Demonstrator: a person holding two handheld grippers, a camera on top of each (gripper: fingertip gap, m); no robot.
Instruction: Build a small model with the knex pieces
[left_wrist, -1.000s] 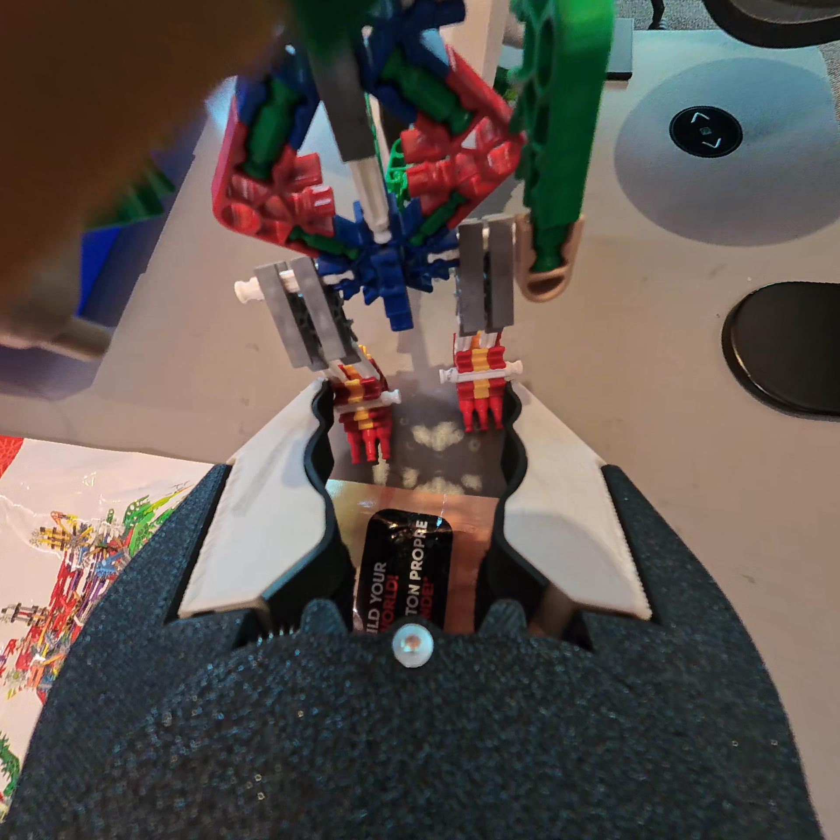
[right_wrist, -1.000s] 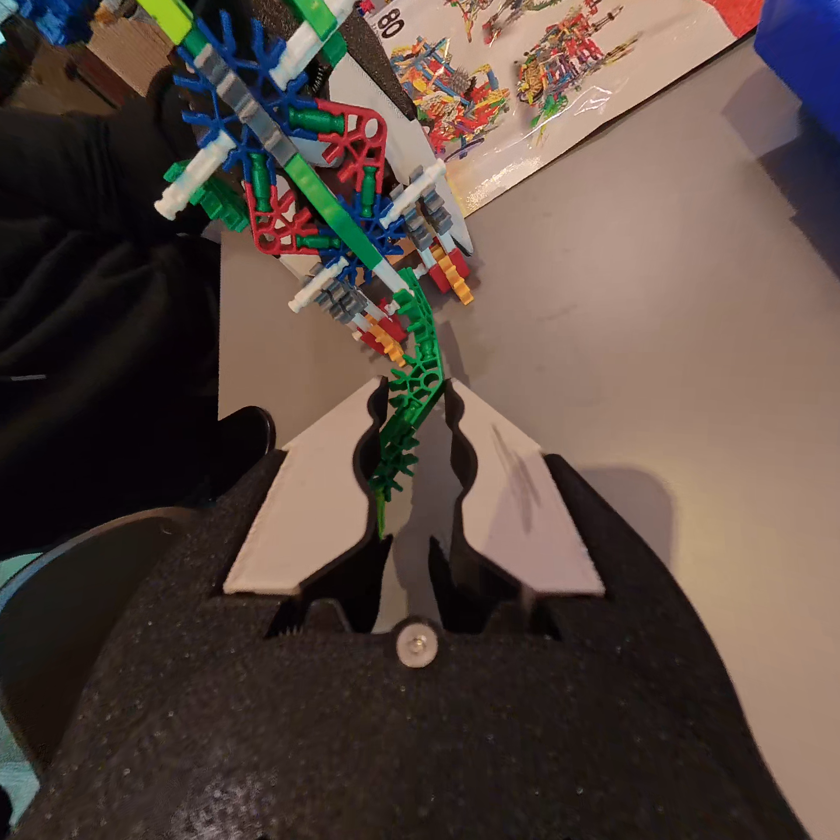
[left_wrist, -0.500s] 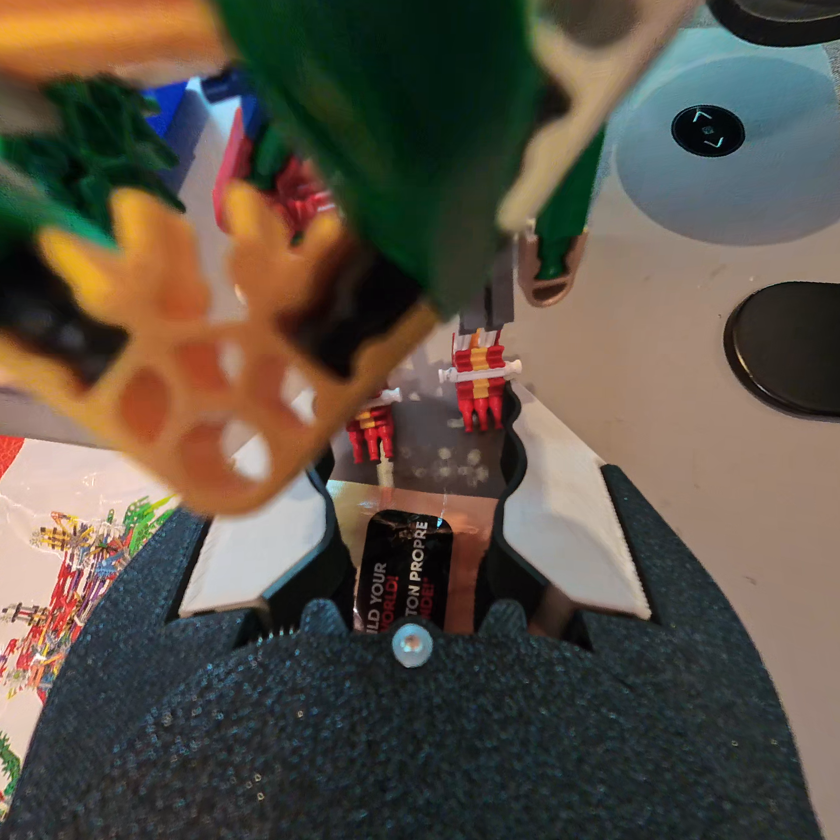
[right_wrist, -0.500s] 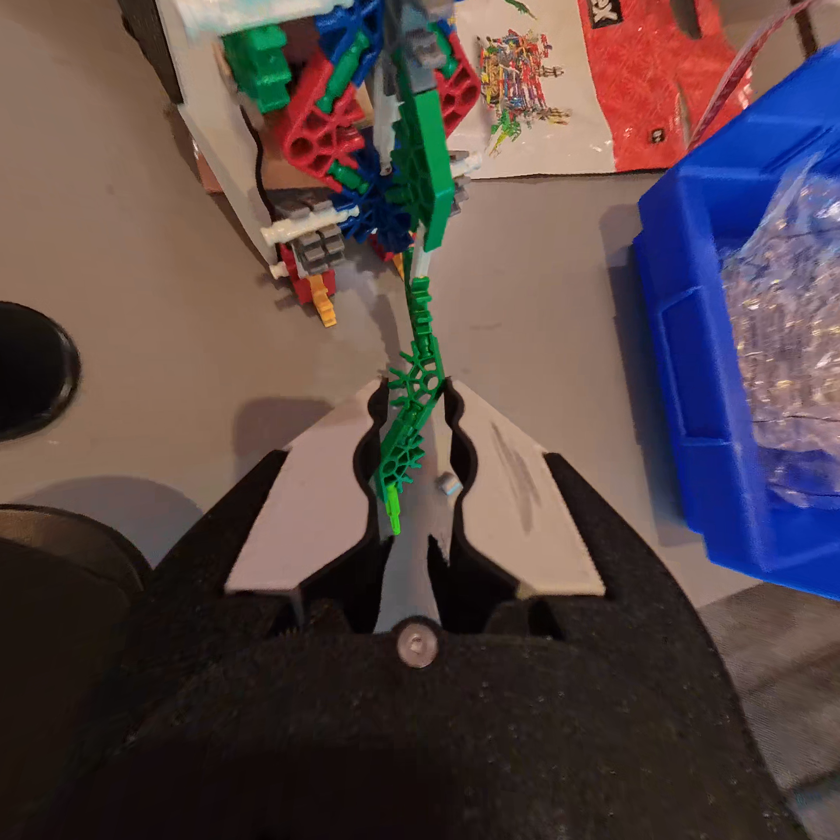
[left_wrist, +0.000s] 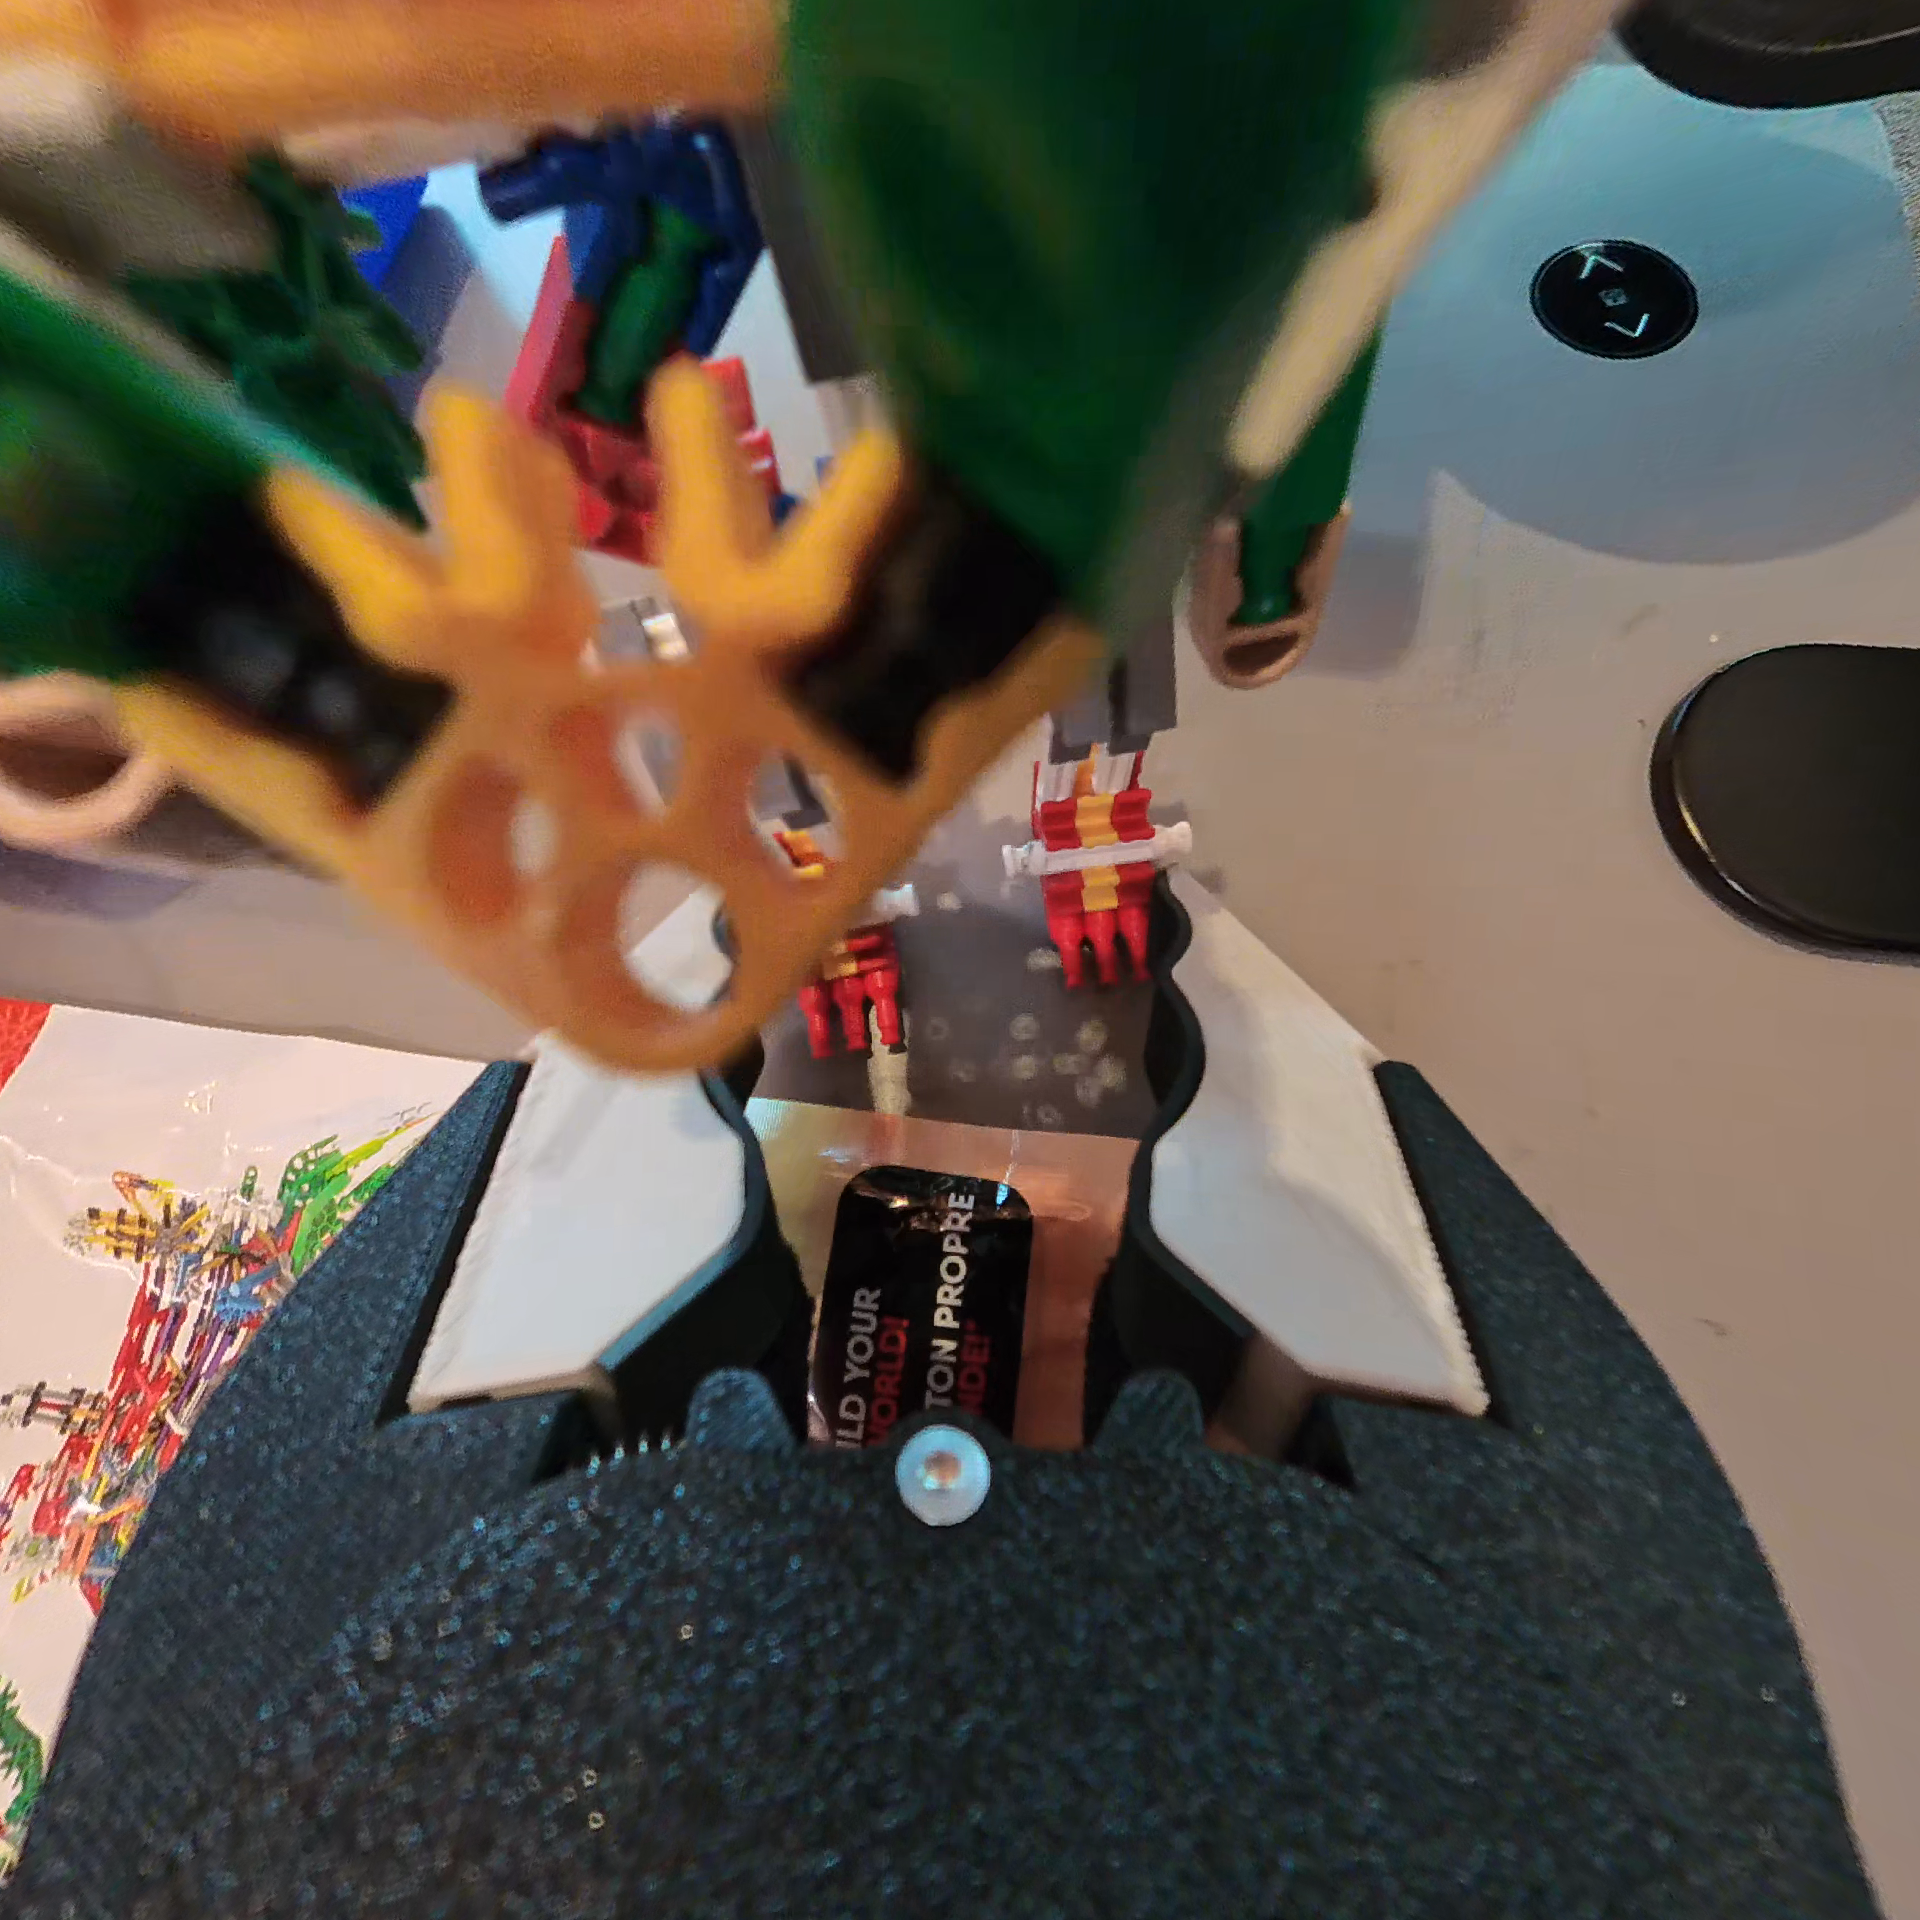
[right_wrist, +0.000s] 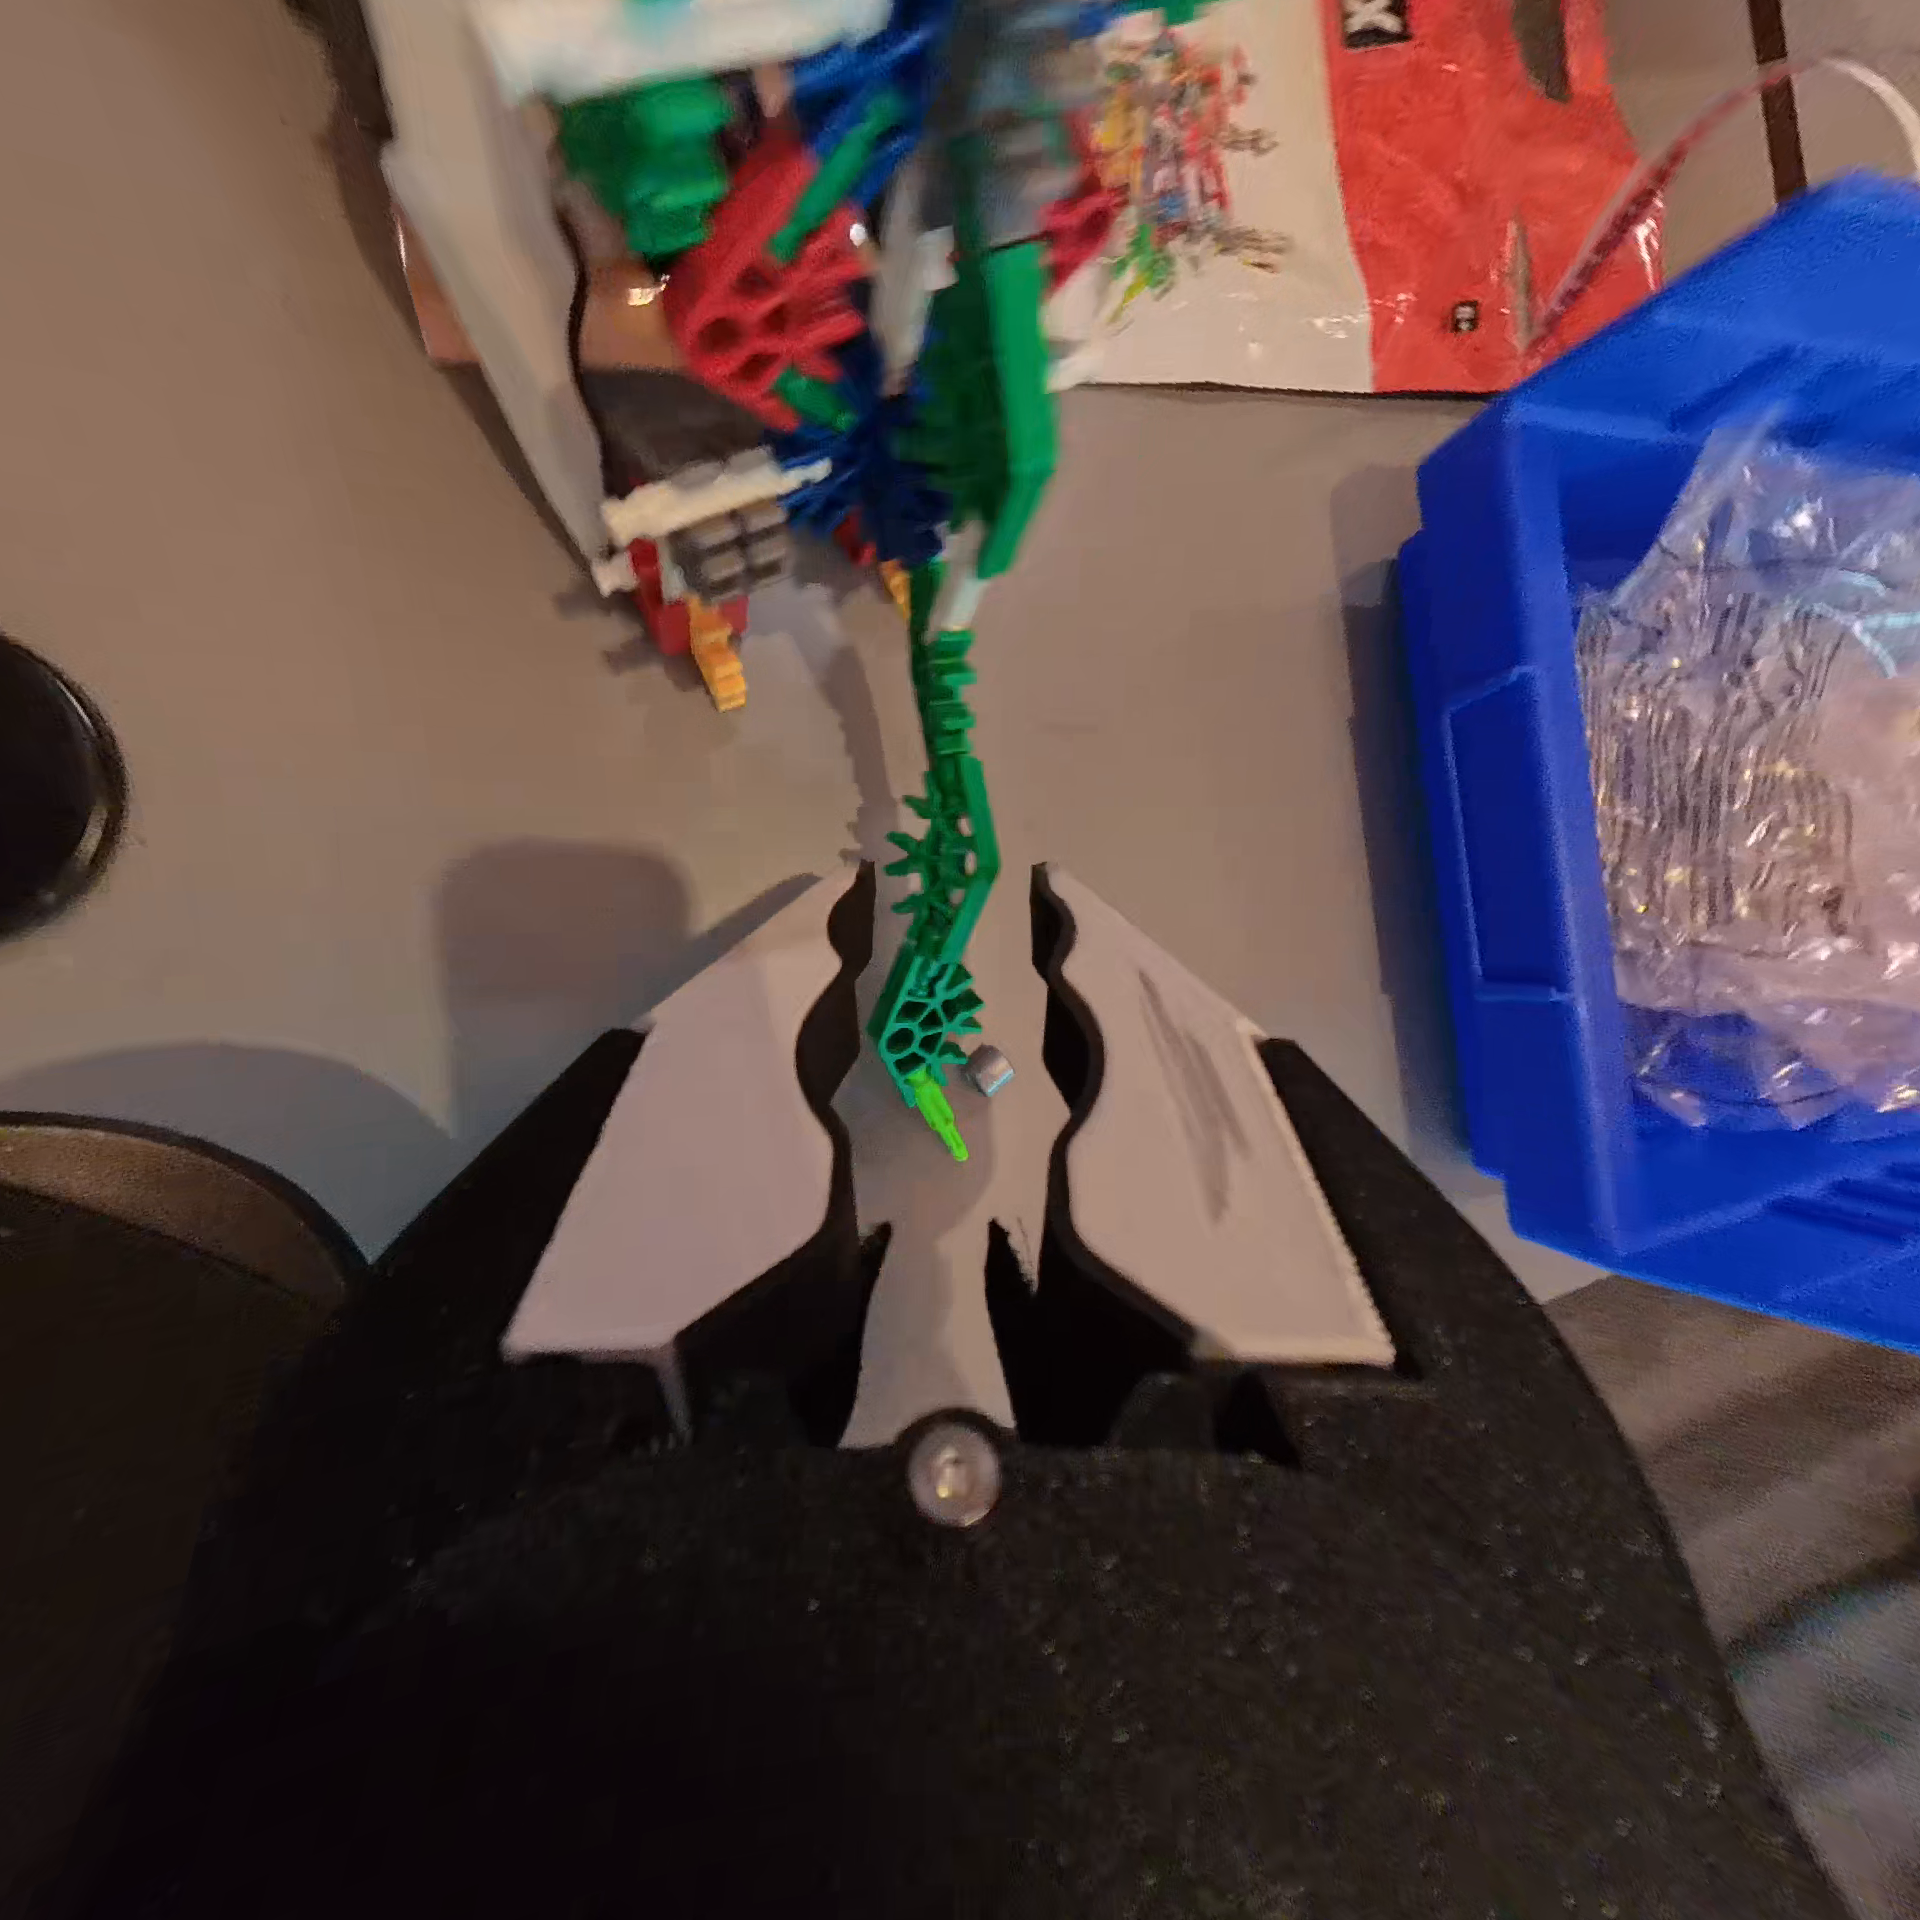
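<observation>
Right gripper (right_wrist: 951, 883), jaws parted, straddles the green chain tail (right_wrist: 935, 997) of the toy model (right_wrist: 769, 312) at mid-frame, seemingly not touching it. Left gripper (left_wrist: 966, 997) stands wide around the model's red feet (left_wrist: 1096, 894) on the desk (right_wrist: 312, 623); I cannot tell whether it clamps them.

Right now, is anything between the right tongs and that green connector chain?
Nothing visible. The green connector chain lies between the open right tongs, touching neither finger; a small grey piece sits beside its end.
</observation>
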